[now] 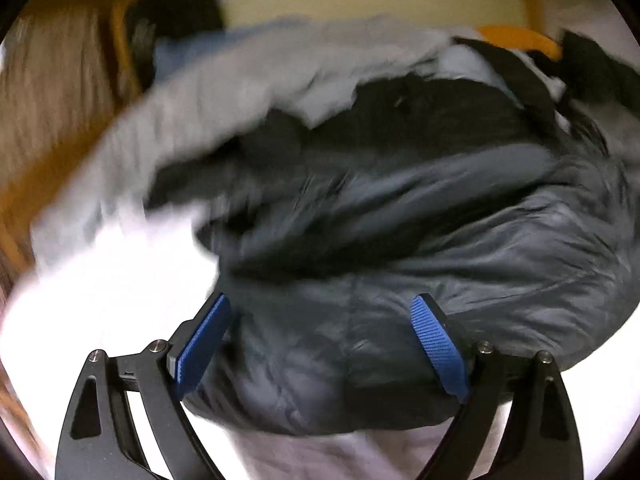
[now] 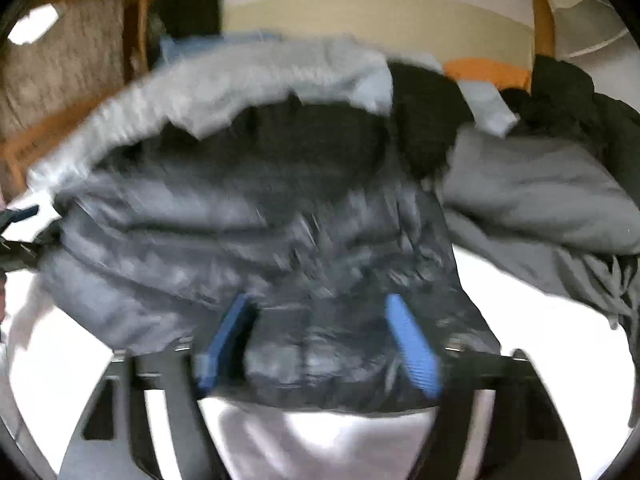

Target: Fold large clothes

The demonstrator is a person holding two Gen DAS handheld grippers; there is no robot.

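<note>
A dark grey puffer jacket point(image 1: 420, 248) is found lying in a loose heap on a white surface point(image 1: 112, 280); its near hem bulges toward both cameras; no straight fold line, no squared edge and no tucked sleeve can be made out, so the folding is judged to be at its opening stage, with nearly all of it left.

The left gripper point(image 1: 322, 344) is seen with its jaws spread wide; its blue pads point(image 1: 204, 344) stand to either side of the jacket's near edge; nothing is clamped between them, though the fabric fills the gap behind them.

The right gripper point(image 2: 320, 344) is likewise seen with jaws well parted over the same hem; whether fabric is touched by the pads point(image 2: 412, 344) cannot be told, the view being heavily smeared.

Behind the jacket, a pale grey garment point(image 2: 248, 68) is draped across the back of the pile, and a second grey garment point(image 2: 540, 196) lies to the right, overlapping the jacket's shoulder; further dark clothing point(image 2: 568, 92) is heaped beyond; these are judged unfolded as well.

A wooden frame point(image 2: 540, 4) is noted at the rear; its nature cannot be determined.

Outstanding, by judgement: the jacket is yet to be spread flat, the sleeves brought in, the body doubled over; the other garments remain to be dealt with.
</note>
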